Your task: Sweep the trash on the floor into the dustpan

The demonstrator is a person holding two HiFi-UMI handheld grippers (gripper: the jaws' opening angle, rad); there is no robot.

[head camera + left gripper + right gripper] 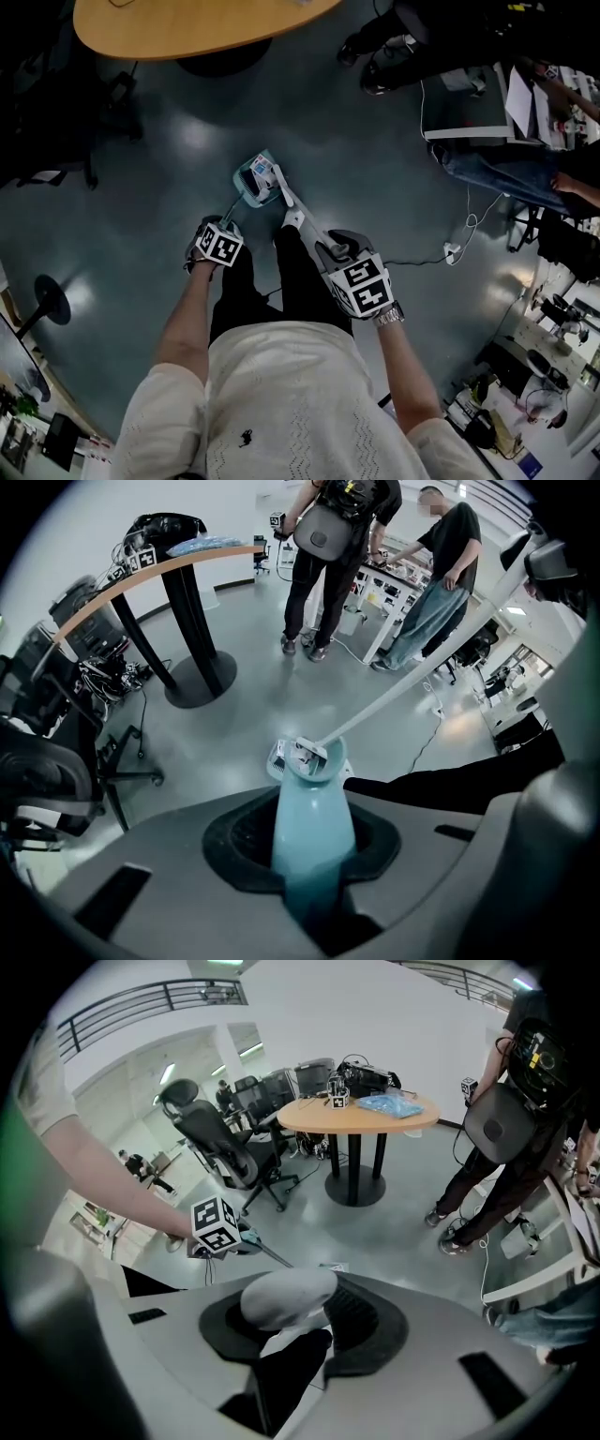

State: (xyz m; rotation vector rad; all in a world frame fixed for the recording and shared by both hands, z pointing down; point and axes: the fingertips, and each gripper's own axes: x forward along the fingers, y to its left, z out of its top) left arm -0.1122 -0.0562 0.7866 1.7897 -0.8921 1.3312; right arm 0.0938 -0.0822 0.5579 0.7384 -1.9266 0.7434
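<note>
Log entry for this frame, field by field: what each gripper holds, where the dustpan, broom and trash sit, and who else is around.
left gripper: shut on the teal handle of the dustpan
right gripper: shut on the top end of the broom
dustpan position: down at the floor, ahead of the person's feet
broom position: head at the dustpan's mouth
trash: pale scraps lying in the pan
bystanders: two, standing at a bench
round table: beyond the dustpan

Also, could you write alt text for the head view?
Seen from above, a person's left gripper holds a light blue dustpan on the floor and the right gripper holds a white broom, its head at the dustpan. A round wooden table stands beyond.
</note>
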